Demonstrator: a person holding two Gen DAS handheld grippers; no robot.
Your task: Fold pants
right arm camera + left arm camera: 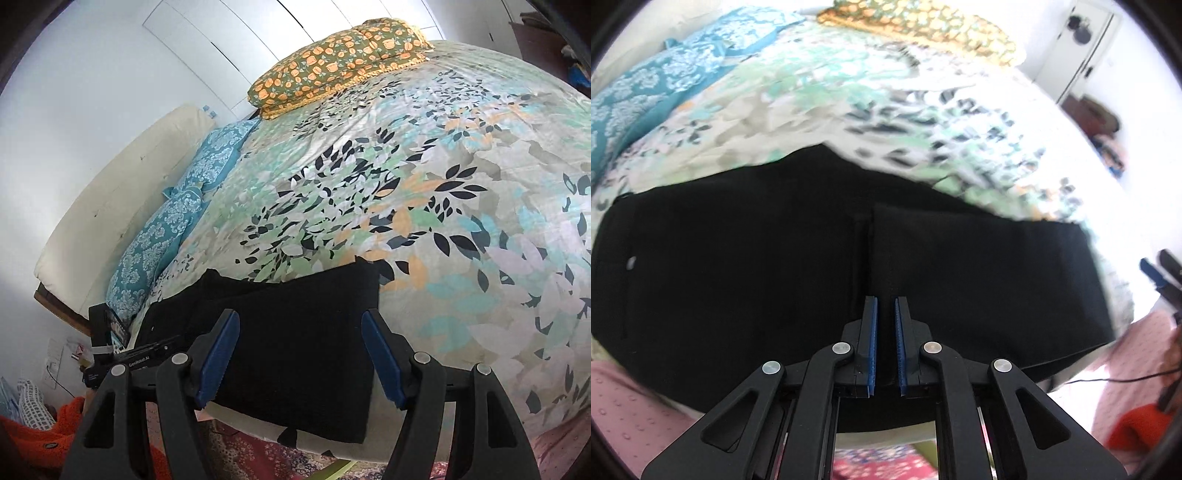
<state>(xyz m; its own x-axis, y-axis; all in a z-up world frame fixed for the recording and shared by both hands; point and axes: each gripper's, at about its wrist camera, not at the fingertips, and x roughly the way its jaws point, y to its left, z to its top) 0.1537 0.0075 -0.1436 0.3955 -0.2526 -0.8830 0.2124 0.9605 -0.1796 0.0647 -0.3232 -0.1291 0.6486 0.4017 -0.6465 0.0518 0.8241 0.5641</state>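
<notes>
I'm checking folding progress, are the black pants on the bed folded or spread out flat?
Folded. The black pants lie as a compact layered rectangle on the floral bedspread, with an overlapping fabric edge visible across the top in the left wrist view.

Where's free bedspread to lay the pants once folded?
The biggest open patch is the leaf-print bedspread right of the black pants, running up to the orange floral pillow. There is also room between the pants and the blue pillows. The near edge is crowded: pants, plus the left hand-held gripper.
</notes>
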